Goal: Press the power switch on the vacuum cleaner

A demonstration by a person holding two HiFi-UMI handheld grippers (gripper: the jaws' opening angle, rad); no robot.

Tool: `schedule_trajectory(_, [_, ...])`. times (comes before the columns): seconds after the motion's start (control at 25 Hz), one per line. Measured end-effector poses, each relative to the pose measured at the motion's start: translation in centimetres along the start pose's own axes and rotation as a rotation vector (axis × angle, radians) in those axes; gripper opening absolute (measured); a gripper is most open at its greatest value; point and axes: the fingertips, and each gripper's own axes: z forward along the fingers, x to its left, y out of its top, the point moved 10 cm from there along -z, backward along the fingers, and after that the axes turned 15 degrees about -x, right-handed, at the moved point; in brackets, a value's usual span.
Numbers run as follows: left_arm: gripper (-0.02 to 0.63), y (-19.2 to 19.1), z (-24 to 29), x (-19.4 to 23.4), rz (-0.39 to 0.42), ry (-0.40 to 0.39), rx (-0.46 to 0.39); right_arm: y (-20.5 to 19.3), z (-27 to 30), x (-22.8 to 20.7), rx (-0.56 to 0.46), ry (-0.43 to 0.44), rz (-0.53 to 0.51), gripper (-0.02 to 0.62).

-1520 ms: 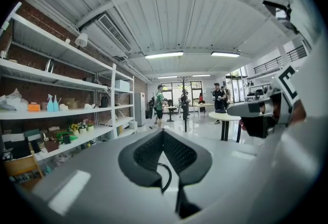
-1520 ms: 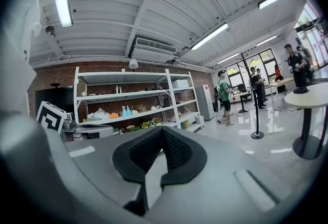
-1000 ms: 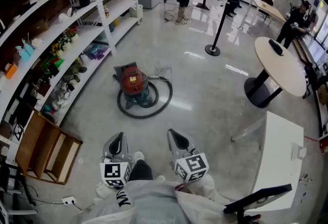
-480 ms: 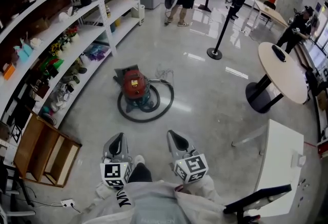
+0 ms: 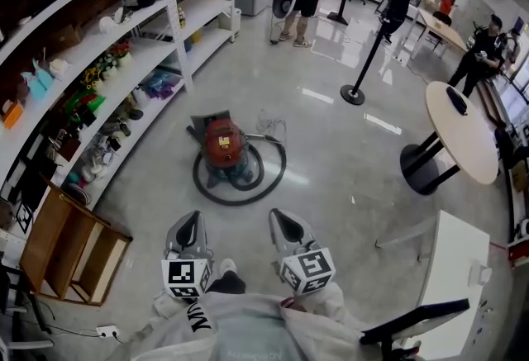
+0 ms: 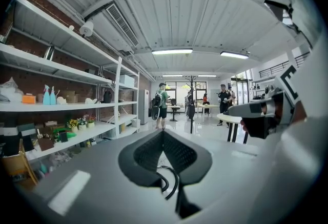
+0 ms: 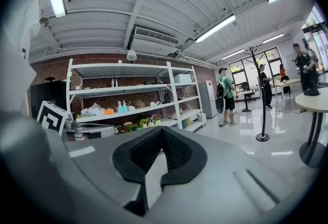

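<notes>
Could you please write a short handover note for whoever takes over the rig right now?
Left gripper: jaws together, empty, held low in front of the body.
Right gripper: the same, jaws together, empty.
Vacuum cleaner: red, on the floor ahead, near the shelving, with its hose looped round it. Neither gripper touches it.
Done: switch not pressed yet.
Left: walk up, find the power switch (too small to make out from here), and probably press it with a closed gripper tip.
</notes>
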Motion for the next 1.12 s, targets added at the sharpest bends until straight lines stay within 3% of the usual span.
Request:
schedule_trajectory(0.64, [0.000,-1.2,4.3,8.4,-0.024,0.033,0.015,-1.3,9.9,1.9,0.042,0.029,-0.022,0.002])
schedule_trajectory(1.12, [0.000,-2.5,7.3,12.1,-0.055,-0.007,0.019,-1.8,13.3,2.3,0.075,-0.027,-0.056,0.001])
